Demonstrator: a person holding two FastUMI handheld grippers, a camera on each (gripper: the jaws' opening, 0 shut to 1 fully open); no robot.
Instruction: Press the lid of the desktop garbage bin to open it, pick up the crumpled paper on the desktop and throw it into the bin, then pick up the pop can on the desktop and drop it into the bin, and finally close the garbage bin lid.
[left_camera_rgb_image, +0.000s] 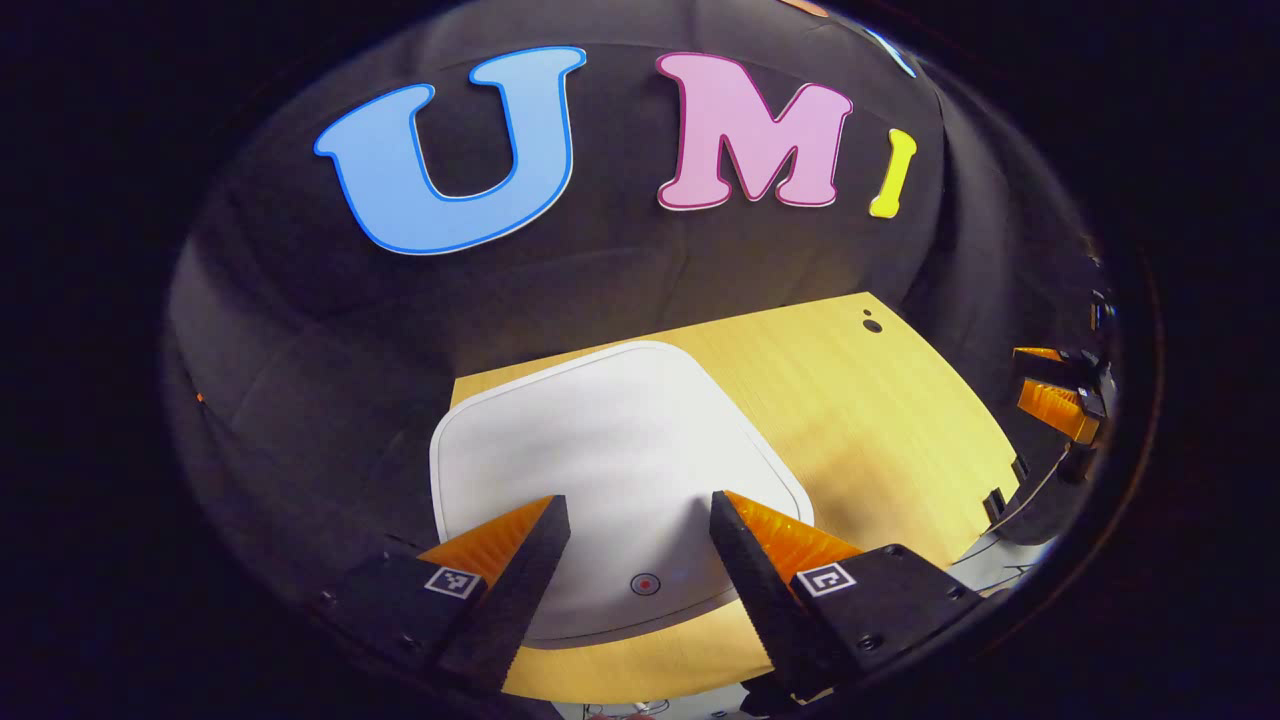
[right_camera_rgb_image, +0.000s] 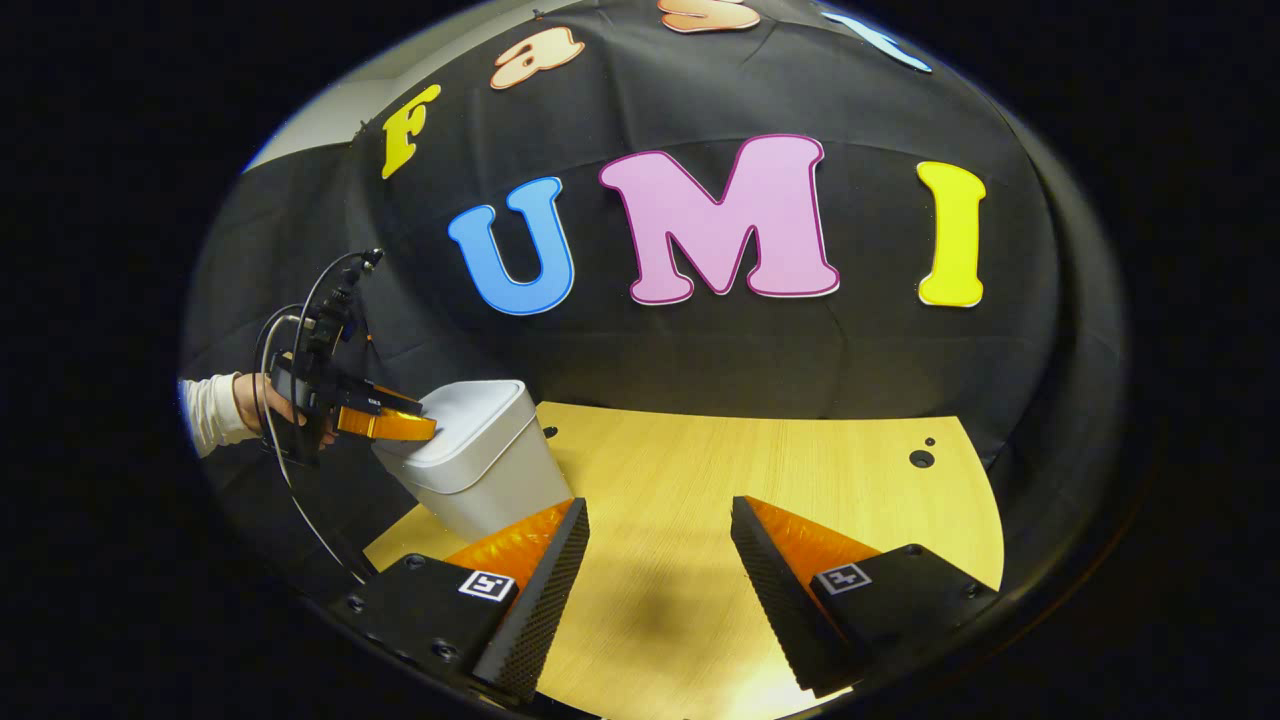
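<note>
On the wooden bench (right_camera_rgb_image: 760, 480), the closed bin (right_camera_rgb_image: 480, 470) stood at centre-left of the right gripper view, its lid (left_camera_rgb_image: 610, 460) directly beneath the nearer left hand-held gripper (left_camera_rgb_image: 640, 515), jaws wide and empty, while the right hand-held gripper (right_camera_rgb_image: 660, 525) hung open, well apart.

Left tool (left_camera_rgb_image: 640, 525) spread apart above closed white bin lid (left_camera_rgb_image: 610, 450), small round button (left_camera_rgb_image: 645, 584) between its fingers, bin on wooden desk (left_camera_rgb_image: 880, 420), right tool (left_camera_rgb_image: 1060, 395) far right

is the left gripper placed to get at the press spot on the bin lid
Probably yes. The left gripper hangs open right over the closed white lid, its fingers straddling the round press mark. Nothing lies between them, and the right gripper is well off to the side.
</note>
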